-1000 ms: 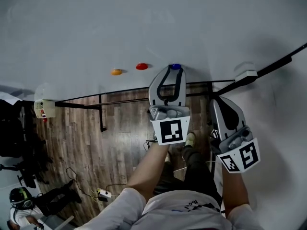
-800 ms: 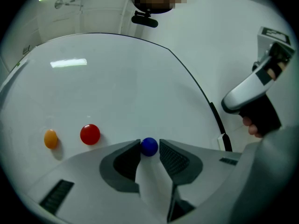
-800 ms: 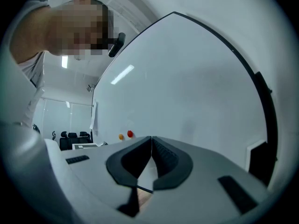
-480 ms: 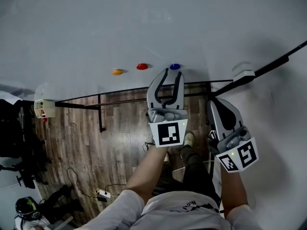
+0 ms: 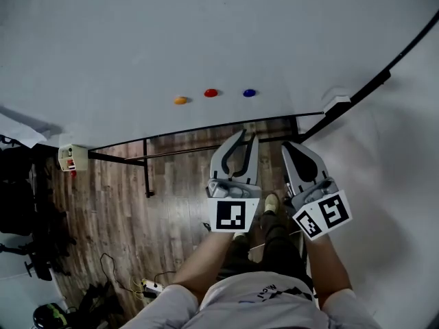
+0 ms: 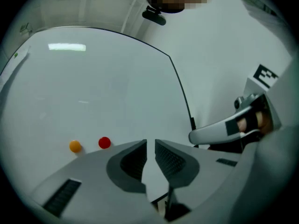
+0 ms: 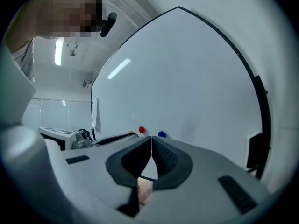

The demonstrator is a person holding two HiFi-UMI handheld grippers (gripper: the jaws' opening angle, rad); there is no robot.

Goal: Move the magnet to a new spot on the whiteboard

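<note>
Left gripper [image 5: 246, 138]: level, aimed at the whiteboard [image 5: 206, 33], well apart from it. Its jaws have just been closing and now leave a narrow slit between the pads, with nothing in it. Right gripper [image 5: 287, 145] is just beside it on the right, also level, jaws tip to tip, empty. Both hang over the wood floor [image 5: 171, 184], short of the board's lower edge. Low on the board, three magnets sit in a row, apart from each other: orange magnet [image 5: 180, 101] leftmost, red magnet [image 5: 210, 93] in the middle, blue magnet [image 5: 249, 93] rightmost. Blue is stuck to the board roughly straight ahead of the left gripper's tips, and neither gripper touches it. Right gripper view shows red and blue just above its jaw tips.
</note>
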